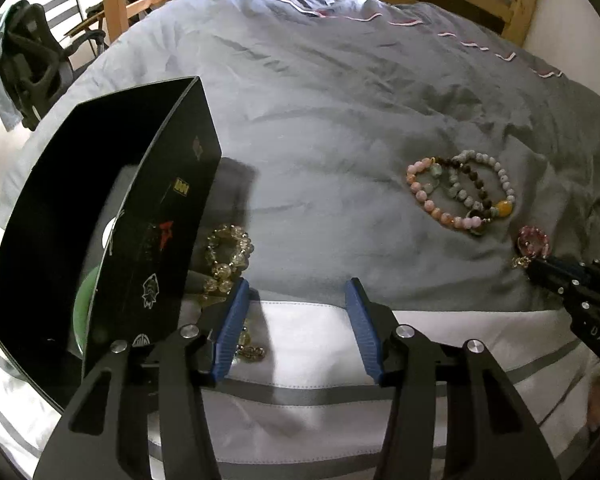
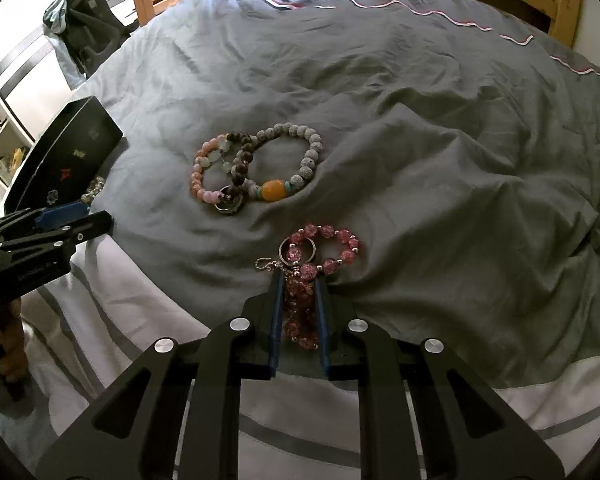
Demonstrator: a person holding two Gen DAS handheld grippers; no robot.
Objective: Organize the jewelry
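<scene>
The right gripper (image 2: 298, 280) had its jaws pinched on the pink bracelet (image 2: 320, 248) on the bed (image 2: 420, 120), the box (image 1: 100, 208) lying far left beside the left gripper (image 1: 298, 292), whose jaws stood spread and empty.

A box (image 1: 100, 216) is standing open at the left of the bed (image 1: 320, 112), with a bracelet (image 1: 230, 254) lying just beside its right wall. A cluster of bracelets (image 2: 256, 172) is lying overlapped to the right, and nearer the bed's edge another bracelet (image 2: 324, 248) is sitting between the right gripper's (image 2: 298, 280) fingers.
</scene>
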